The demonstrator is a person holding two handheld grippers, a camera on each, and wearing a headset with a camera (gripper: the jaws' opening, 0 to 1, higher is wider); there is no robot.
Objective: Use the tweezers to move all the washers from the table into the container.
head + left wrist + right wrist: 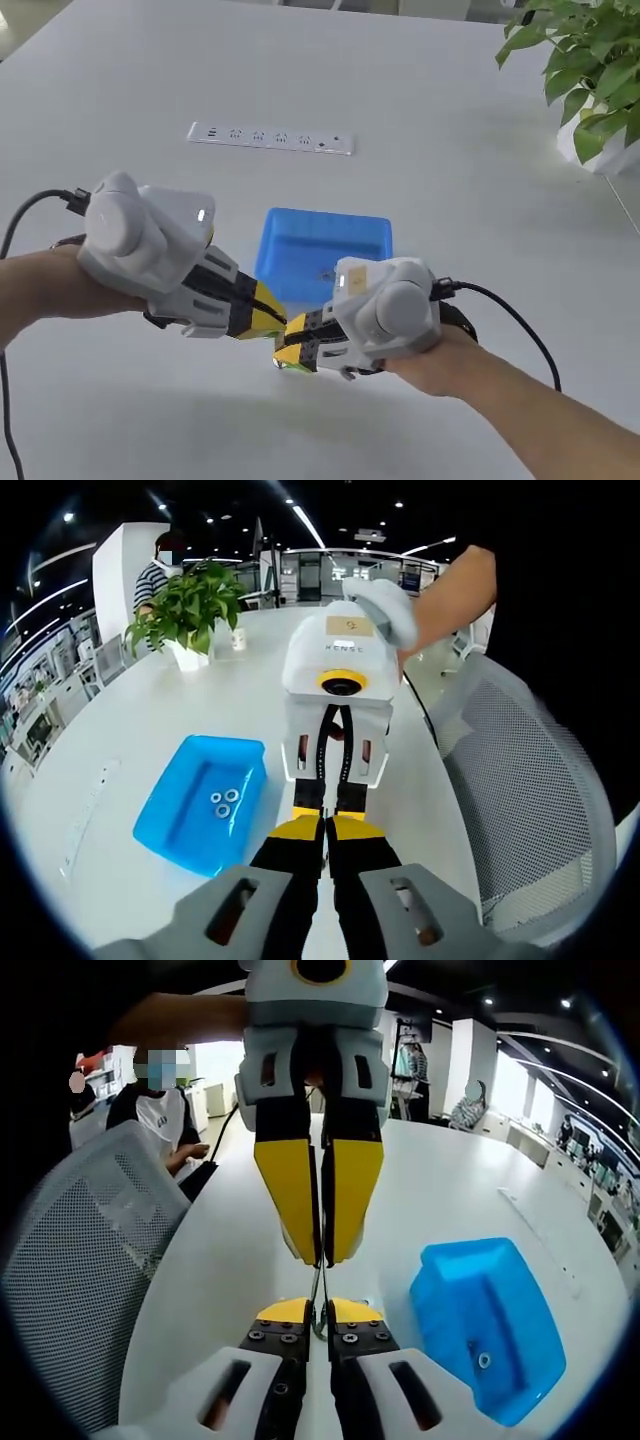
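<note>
White table (pixel 450 150) surface, open office behind. Left gripper (pixel 272 312) and right gripper (pixel 288 352) are held tip to tip near the surface's near edge, just in front of the blue container (pixel 322 232). The left jaws are closed to a thin slit and clenched on the tweezers (pixel 319 1295). The thin metal arms are seen running from those yellow tips into the right gripper's jaws, which are likewise pinched down on the tweezers' end. The tweezers are thus gripped between the 2 grippers; whether they touch the surface cannot be told. 3 washers (pixel 225 802) are seen lying close together on the container's floor. A power strip (pixel 270 138) is laid beyond the container, toward the far edge. A potted plant (pixel 590 70) is placed at the far right corner. A mesh chair (pixel 530 800) is parked against the surface's edge, behind the right gripper.
</note>
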